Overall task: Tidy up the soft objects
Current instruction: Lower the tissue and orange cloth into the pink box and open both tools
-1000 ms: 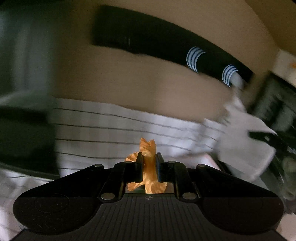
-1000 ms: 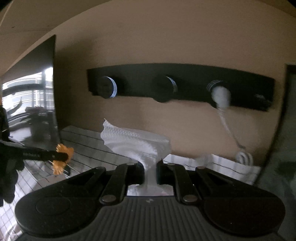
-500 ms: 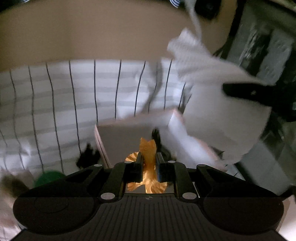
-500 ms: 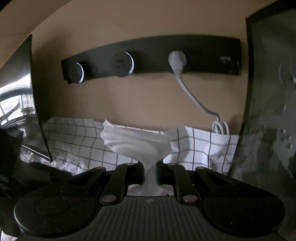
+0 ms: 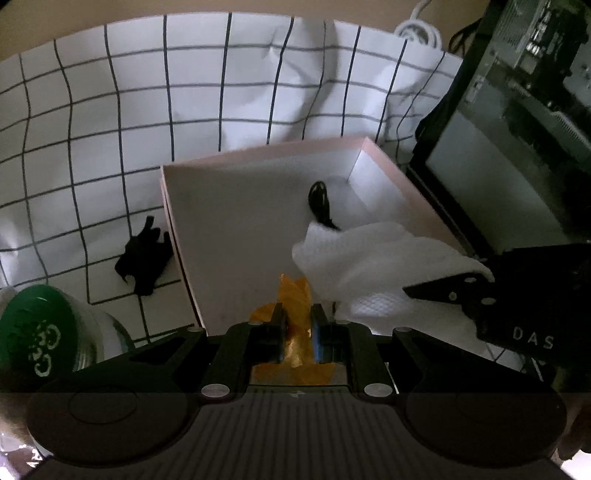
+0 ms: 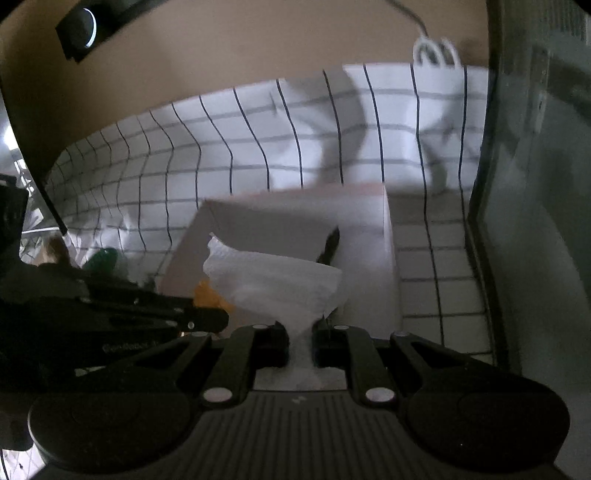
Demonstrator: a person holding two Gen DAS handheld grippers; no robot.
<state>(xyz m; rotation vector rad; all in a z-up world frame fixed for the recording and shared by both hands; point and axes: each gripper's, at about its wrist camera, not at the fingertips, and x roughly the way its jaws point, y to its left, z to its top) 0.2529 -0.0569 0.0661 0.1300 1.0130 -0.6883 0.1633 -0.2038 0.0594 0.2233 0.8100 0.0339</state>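
Note:
My left gripper (image 5: pixel 298 325) is shut on a crumpled orange soft piece (image 5: pixel 293 295), which hangs over the near rim of an open pale pink box (image 5: pixel 258 158). My right gripper (image 6: pixel 300 328) is shut on a white textured cloth (image 6: pixel 273 284) and hovers over the same box (image 6: pixel 388 236); from the left wrist view it (image 5: pixel 417 290) comes in from the right with the white cloth (image 5: pixel 373 266). A small black item (image 5: pixel 320 201) lies inside the box. Another black soft item (image 5: pixel 142 256) lies on the checked cloth left of the box.
A white tablecloth with a black grid (image 5: pixel 92 129) covers the table. A green-lidded jar (image 5: pixel 37 339) stands at the left front. A dark computer case (image 5: pixel 517 129) stands to the right, with a coiled white cable (image 5: pixel 419 31) behind. A beige wall carries a black socket strip (image 6: pixel 79 31).
Both grippers have come down from facing the wall to above the box, each still holding its piece. The white cloth has moved over the box beside the orange piece.

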